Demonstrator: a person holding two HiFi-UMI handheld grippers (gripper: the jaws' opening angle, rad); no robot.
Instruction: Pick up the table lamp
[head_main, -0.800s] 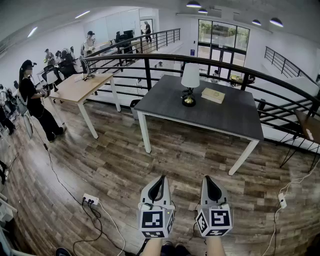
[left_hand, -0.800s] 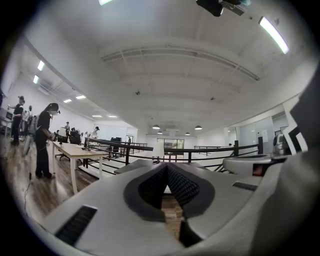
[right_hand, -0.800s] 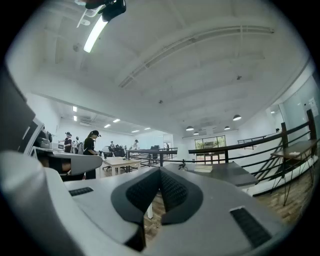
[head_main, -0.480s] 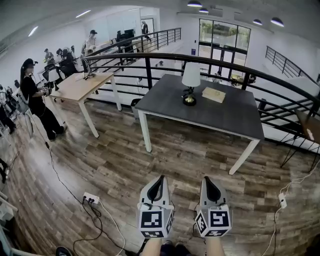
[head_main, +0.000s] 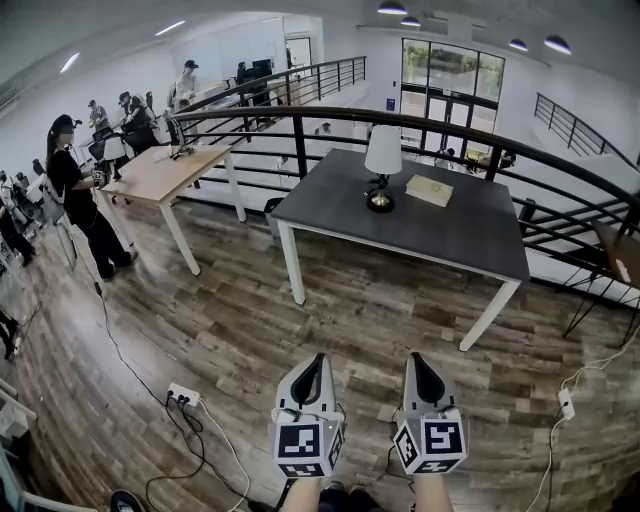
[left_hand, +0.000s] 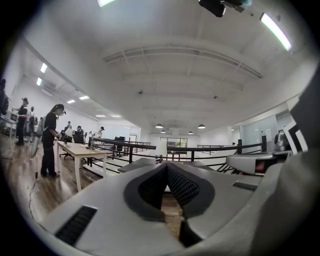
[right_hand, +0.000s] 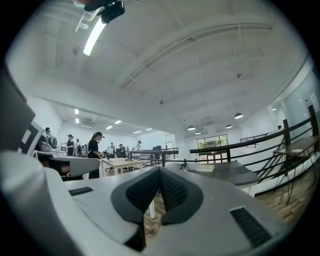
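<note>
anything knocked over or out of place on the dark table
Nothing stands out: the white-shaded, brass-based table lamp stands upright on the dark grey table, and the tan book lies flat beside it.

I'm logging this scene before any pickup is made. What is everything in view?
table lamp: one, white shade, brass base, on grey table
flat tan item: one, right of the lamp, same table
grey table: one, white legs, centre
wooden table: one, light, left
railing: black, behind both tables
power strip: one, white, floor at left
people: several, far left
left tongs: grey, shut, empty, bottom
right tongs: grey, shut, empty, bottom
</note>
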